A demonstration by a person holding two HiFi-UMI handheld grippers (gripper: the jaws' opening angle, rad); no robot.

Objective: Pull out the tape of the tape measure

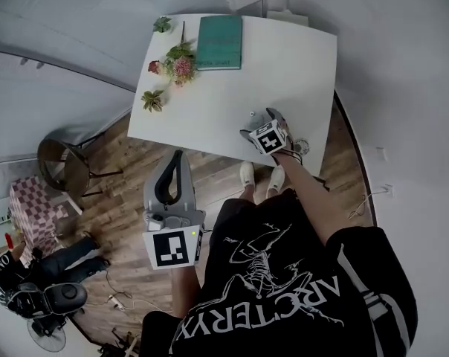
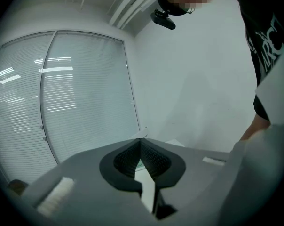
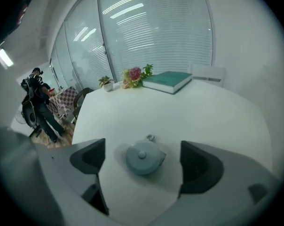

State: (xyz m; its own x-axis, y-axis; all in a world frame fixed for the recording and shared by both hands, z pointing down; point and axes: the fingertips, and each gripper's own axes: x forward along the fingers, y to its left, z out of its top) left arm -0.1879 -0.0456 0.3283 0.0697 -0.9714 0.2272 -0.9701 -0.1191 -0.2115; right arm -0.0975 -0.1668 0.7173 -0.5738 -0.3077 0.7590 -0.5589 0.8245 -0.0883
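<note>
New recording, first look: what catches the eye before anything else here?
A round grey tape measure lies on the white table between the wide-open jaws of the right tool, with neither pad touching it. The left tool is shut on nothing and held off the table, over the wood floor. At the table's far end lie a green book and a spray of flowers.

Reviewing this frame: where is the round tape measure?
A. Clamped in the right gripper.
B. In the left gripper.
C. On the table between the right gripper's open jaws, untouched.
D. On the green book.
C: the tape measure lies on the table with the right gripper open around it, pads clear.
</note>
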